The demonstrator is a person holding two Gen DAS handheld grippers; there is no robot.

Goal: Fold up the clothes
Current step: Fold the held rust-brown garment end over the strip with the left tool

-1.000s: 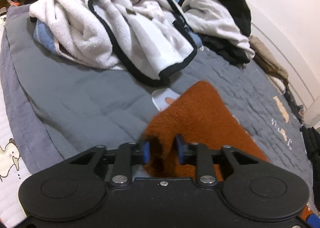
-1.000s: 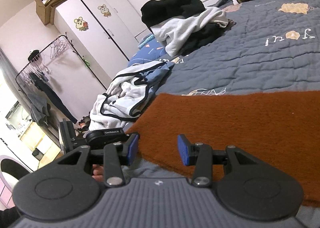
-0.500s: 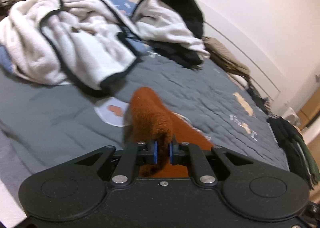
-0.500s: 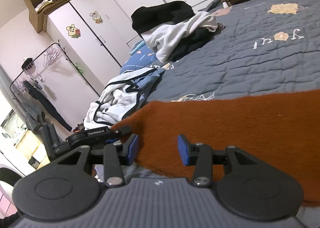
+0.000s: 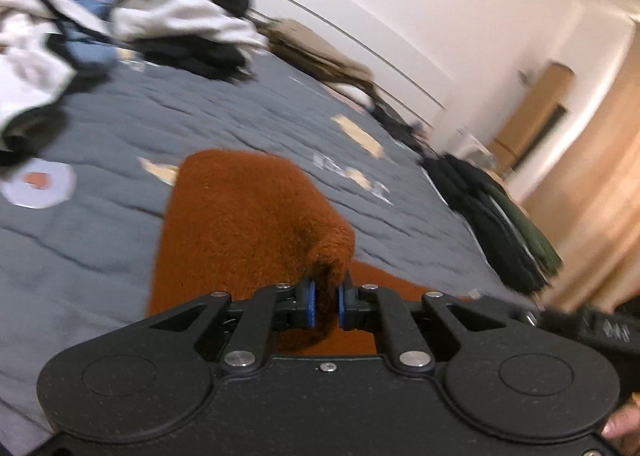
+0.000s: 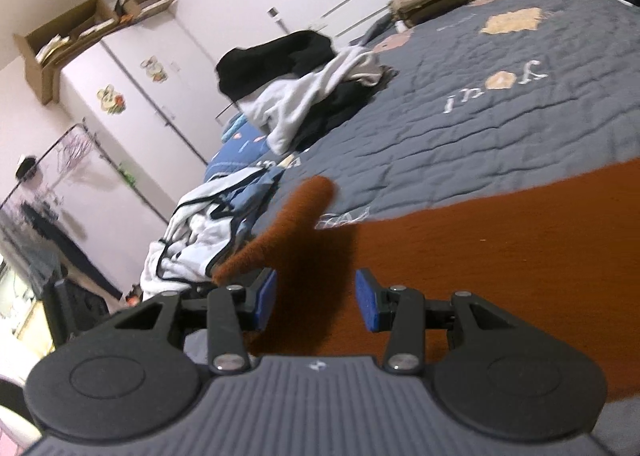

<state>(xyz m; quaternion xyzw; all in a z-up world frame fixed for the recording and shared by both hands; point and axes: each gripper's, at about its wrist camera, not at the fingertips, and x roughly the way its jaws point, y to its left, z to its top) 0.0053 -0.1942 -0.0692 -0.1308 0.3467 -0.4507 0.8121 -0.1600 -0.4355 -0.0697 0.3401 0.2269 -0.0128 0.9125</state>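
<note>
Since 1 second ago your left gripper has pinched shut on a corner of the fuzzy rust-brown garment and lifted it into a hump just ahead of its pads. Your right gripper stays half open, gripping nothing; the 1 garment lies flat under and ahead of it on the grey quilted bedspread.
</note>
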